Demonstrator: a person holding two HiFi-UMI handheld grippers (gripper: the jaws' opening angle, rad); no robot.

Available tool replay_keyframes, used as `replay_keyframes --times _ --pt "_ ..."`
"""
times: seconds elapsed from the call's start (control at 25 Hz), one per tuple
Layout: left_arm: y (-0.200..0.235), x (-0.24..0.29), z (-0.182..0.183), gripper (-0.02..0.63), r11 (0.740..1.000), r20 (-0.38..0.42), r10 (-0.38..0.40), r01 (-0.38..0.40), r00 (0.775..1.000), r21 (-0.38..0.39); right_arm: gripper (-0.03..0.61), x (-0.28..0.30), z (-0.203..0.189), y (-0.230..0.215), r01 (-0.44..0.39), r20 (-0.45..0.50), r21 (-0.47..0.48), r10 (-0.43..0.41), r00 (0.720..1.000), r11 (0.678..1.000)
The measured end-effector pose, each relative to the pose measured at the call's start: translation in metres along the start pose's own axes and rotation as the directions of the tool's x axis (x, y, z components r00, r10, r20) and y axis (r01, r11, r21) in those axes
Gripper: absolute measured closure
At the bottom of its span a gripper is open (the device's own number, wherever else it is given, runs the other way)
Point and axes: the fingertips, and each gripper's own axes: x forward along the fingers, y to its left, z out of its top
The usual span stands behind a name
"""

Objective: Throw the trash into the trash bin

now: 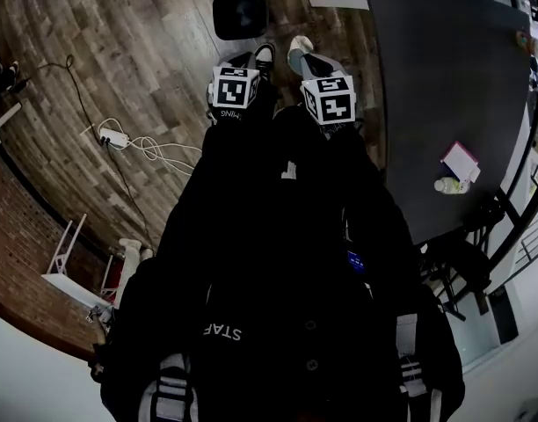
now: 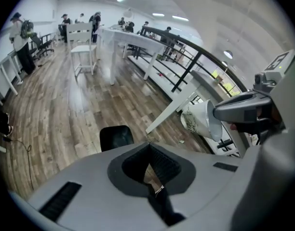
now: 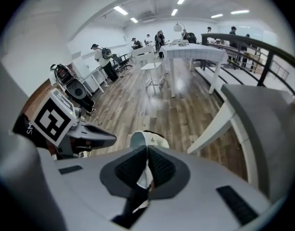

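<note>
the right gripper point(image 3: 147, 149) pinches a cup point(image 3: 140, 139) by its thin wall, likely so it can be tipped into the bin point(image 1: 240, 14) on the floor just ahead. the left gripper point(image 2: 147, 145) is pressed together, empty. a table point(image 1: 445, 86) stands beside the bin, cables point(image 1: 146, 148) well left; neither blocks the way.

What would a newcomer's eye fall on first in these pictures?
First, the white paper cup pinched in the right gripper, held out over the wooden floor. Just ahead of it stands the black trash bin. The left gripper hangs alongside, shut and empty.
</note>
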Motion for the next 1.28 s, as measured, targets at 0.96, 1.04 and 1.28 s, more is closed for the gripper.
replay_keyframes --times 0.96,1.04,1.28 --pt "0.181 0.206 -0.095 0.611 1.000 -0.116 0.031 -0.031 0.993 -0.001 0.552 0.320 -0.058 0.009 -0.175 -0.172 0.147 0.199 0.965 0.974" --pt "0.187 0.212 -0.100 0.611 0.999 -0.118 0.033 -0.035 0.992 -0.010 0.552 0.333 -0.059 0.009 -0.175 -0.173 0.155 0.201 0.964 0.972" --pt "0.200 0.231 -0.111 0.611 0.999 -0.132 0.037 -0.041 0.991 -0.023 0.552 0.364 -0.061 0.002 -0.173 -0.178 0.128 0.194 0.965 0.977"
